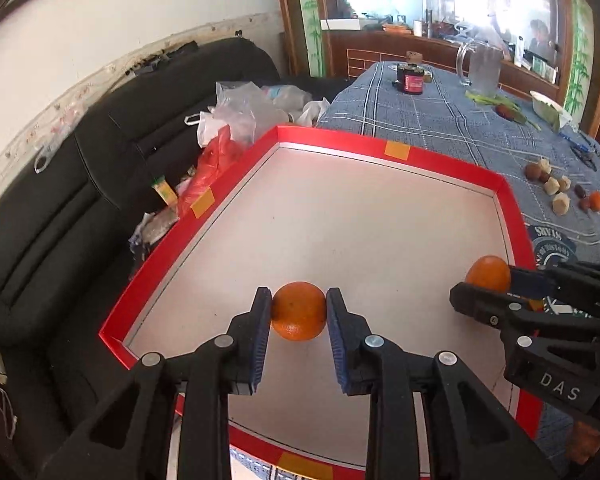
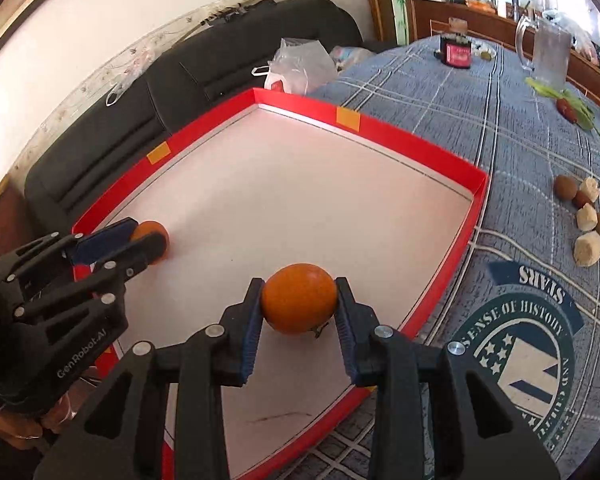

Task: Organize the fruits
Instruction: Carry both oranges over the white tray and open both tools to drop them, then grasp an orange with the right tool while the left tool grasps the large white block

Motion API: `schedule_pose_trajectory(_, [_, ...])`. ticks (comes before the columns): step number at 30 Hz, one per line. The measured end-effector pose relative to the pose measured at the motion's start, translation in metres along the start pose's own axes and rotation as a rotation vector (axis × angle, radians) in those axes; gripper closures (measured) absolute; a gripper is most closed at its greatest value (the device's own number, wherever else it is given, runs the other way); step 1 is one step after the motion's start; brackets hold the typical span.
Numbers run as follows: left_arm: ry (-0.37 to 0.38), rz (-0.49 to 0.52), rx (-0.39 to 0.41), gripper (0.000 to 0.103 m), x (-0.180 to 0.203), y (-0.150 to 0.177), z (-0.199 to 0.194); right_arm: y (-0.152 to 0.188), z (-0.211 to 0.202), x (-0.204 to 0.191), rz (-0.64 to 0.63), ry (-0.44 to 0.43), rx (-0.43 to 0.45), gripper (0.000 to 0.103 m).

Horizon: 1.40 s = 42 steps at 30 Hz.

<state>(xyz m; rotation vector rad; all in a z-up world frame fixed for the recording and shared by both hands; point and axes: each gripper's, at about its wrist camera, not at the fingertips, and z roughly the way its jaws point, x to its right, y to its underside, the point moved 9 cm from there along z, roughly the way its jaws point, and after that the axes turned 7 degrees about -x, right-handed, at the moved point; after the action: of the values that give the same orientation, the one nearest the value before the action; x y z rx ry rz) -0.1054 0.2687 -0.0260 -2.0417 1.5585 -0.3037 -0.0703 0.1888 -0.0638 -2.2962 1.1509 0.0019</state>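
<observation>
Jaws [image 2: 299, 312] "GenRobot.AI", "DAS", gripping oranges [image 2: 299, 298]

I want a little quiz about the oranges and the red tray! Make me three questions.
1. True or false: the left gripper holds an orange.
2. What does the right gripper hold over? A) the blue tablecloth B) the red tray C) the black sofa
3. Fill in: the glass jug stands at the table's ____ end.

Key: 1 true. 2 B; it grips the second orange above the tray's floor. 3 far.
</observation>
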Motion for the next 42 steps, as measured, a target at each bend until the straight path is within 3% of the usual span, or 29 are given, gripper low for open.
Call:
schedule_pose_trajectory(4, [-0.01, -0.007, -0.007, 0.067, -0.001, 0.002, -0.002, 0.001, -0.006, 0.005, 0.001, -0.006, -0.016, 0.064])
schedule_pose_trajectory(5, [-0.015, -0.008, -0.002, 0.065, -0.001, 0.002, -0.003, 0.001, -0.012, 0.007, 0.011, -0.016, 0.004, 0.064])
schedule_pose_trajectory(7, [-0.029, -0.01, 0.015, 0.052, -0.001, -0.001, -0.008, -0.003, -0.029, 0.012, 0.026, -0.035, 0.057, 0.064])
schedule_pose_trajectory(13, [-0.009, 0.028, 0.122, 0.04, 0.03, -0.026, -0.039, -0.004, -0.086, 0.061, 0.103, 0.008, 0.216, 0.06])
schedule_pose_trajectory(22, [0.154, 0.19, 0.166, 0.038, 0.141, -0.044, -0.056, 0.037, -0.133, 0.185, 0.349, 0.134, 0.266, 0.06])
schedule_pose_trajectory(30, [0.22, 0.245, 0.104, 0.038, 0.216, -0.055, -0.03, 0.067, -0.155, 0.284, 0.499, 0.293, 0.261, 0.06])
schedule_pose_trajectory(36, [0.212, 0.243, 0.071, 0.038, 0.244, -0.065, -0.012, 0.059, -0.15, 0.319, 0.522, 0.337, 0.247, 0.06])
schedule_pose_trajectory(42, [0.234, 0.244, 0.017, 0.038, 0.264, -0.072, 0.008, 0.044, -0.133, 0.328, 0.492, 0.384, 0.225, 0.06])
